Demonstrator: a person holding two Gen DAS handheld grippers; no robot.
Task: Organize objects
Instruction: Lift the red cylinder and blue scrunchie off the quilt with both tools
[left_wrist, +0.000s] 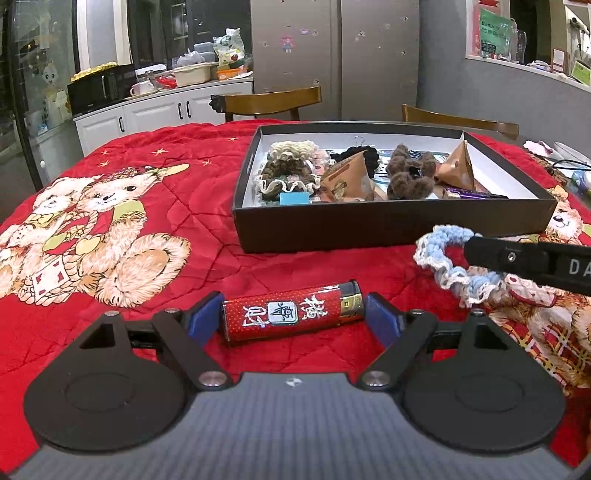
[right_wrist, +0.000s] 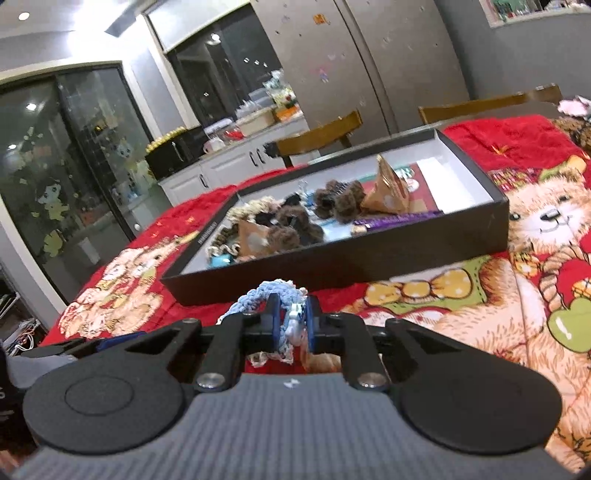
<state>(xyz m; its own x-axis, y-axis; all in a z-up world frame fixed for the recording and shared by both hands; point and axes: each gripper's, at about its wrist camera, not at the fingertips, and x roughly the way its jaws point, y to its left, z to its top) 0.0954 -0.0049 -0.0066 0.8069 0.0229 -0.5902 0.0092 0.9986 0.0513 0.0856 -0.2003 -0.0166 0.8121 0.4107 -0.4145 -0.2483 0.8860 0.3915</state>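
One black box (left_wrist: 388, 225) holding scrunchies (left_wrist: 286, 173), right hand-held gripper (right_wrist: 291, 325) clamping blue scrunchie (right_wrist: 277, 291), left hand-held gripper (left_wrist: 293, 319) open around lighter (left_wrist: 291, 314).

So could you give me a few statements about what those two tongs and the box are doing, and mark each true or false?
1. The right tongs are shut on the blue crocheted scrunchie. True.
2. The red lighter lies inside the black box. False: it lies on the red blanket, between the left tongs' fingers.
3. The box already holds brown scrunchies. True.
4. The left tongs hold the scrunchie. False: the right tongs do.
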